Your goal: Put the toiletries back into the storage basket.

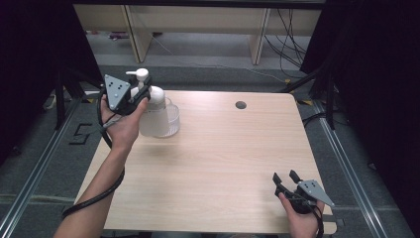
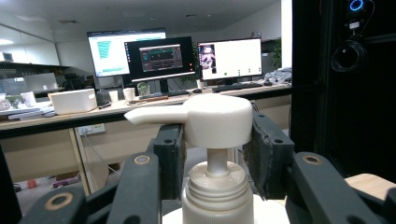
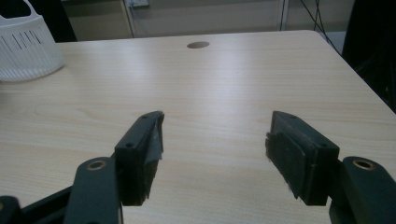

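A white pump bottle (image 1: 150,115) with a frosted body stands upright at the table's far left, held by its upper part. My left gripper (image 1: 142,95) is shut on it. In the left gripper view the jaws stand on either side of the pump bottle (image 2: 215,122), whose spout points left; the left gripper (image 2: 215,154) closes around its neck. The bottle overlaps a white slotted basket (image 1: 172,118); whether it is inside or in front I cannot tell. My right gripper (image 1: 286,177) rests near the front right corner, open, with nothing between its jaws. The right gripper (image 3: 215,149) looks across bare wood.
The wooden table (image 1: 223,163) has a round cable hole (image 1: 240,105) near its far edge. The basket (image 3: 25,46) and the hole (image 3: 198,45) lie beyond the right gripper. Dark curtains flank the table, and desk legs and cables stand behind it.
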Tool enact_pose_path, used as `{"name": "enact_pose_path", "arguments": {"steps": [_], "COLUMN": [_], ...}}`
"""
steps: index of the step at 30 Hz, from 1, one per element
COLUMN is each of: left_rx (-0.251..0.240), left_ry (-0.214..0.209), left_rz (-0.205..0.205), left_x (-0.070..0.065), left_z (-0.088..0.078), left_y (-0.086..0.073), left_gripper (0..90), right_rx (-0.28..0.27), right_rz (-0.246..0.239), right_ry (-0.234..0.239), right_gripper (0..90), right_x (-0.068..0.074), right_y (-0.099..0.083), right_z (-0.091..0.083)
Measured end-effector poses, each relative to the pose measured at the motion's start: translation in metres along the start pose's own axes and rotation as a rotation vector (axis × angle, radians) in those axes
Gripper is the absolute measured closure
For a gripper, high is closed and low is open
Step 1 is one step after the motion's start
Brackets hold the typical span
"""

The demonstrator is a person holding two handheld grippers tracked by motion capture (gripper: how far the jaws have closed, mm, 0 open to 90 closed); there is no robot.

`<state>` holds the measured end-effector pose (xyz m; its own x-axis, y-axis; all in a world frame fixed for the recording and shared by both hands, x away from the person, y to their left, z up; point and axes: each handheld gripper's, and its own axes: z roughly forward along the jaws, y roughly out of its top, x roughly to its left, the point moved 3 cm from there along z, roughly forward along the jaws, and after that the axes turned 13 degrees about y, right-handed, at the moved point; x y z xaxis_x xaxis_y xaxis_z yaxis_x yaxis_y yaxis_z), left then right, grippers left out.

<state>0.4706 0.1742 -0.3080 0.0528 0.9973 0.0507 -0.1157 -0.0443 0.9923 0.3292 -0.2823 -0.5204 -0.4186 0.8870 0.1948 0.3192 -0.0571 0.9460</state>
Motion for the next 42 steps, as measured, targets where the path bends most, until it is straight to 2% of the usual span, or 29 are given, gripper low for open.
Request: {"name": "enact_pose_path", "arguments": {"steps": [5, 8, 14, 15, 18, 21, 27, 30, 31, 35, 37, 42], "left_rx": [-0.003, -0.003, -0.015, -0.018, -0.026, -0.03, -0.031, -0.03, -0.03, -0.035, -0.038, -0.038], "left_ry": [0.0, 0.001, 0.006, 0.007, 0.009, 0.01, 0.013, 0.014, 0.013, 0.012, 0.009, 0.01], "left_rz": [0.001, 0.003, -0.003, -0.005, -0.004, -0.003, -0.005, -0.005, -0.006, -0.006, -0.005, -0.007], "left_x": [-0.001, 0.0, 0.0, 0.0, 0.0, 0.0, 0.0, 0.001, 0.001, 0.0, -0.001, -0.001], "left_z": [0.003, 0.004, 0.007, 0.007, 0.009, 0.011, 0.014, 0.016, 0.016, 0.019, 0.02, 0.024], "left_y": [0.002, 0.003, 0.004, 0.005, 0.006, 0.007, 0.006, 0.006, 0.007, 0.008, 0.009, 0.009], "left_gripper": [59.2, 59.2, 59.2, 59.2, 59.2, 59.2, 59.2, 59.2, 59.2, 59.2, 59.2, 59.2], "right_rx": [0.002, 0.004, 0.015, 0.003, 0.016, 0.015, 0.034, 0.034, 0.031, 0.032, 0.024, 0.032], "right_rz": [-0.002, -0.024, -0.022, -0.005, -0.005, -0.006, 0.004, -0.01, 0.004, 0.003, -0.01, 0.004], "right_ry": [-0.001, -0.02, -0.014, -0.004, -0.017, 0.003, -0.019, -0.019, -0.016, -0.018, 0.0, -0.019], "right_gripper": [36.1, 35.9, 35.8, 35.7, 35.7, 35.6, 35.6, 35.6, 35.6, 35.6, 35.6, 35.6], "right_x": [0.0, -0.002, -0.002, -0.001, -0.001, -0.002, -0.001, -0.002, -0.001, -0.001, -0.002, -0.001], "right_y": [0.0, 0.0, -0.001, -0.001, -0.001, -0.001, -0.001, -0.001, -0.001, -0.001, -0.001, -0.001], "right_z": [0.0, 0.0, 0.0, 0.001, 0.001, 0.001, -0.001, -0.001, -0.001, 0.0, 0.001, 0.0]}}
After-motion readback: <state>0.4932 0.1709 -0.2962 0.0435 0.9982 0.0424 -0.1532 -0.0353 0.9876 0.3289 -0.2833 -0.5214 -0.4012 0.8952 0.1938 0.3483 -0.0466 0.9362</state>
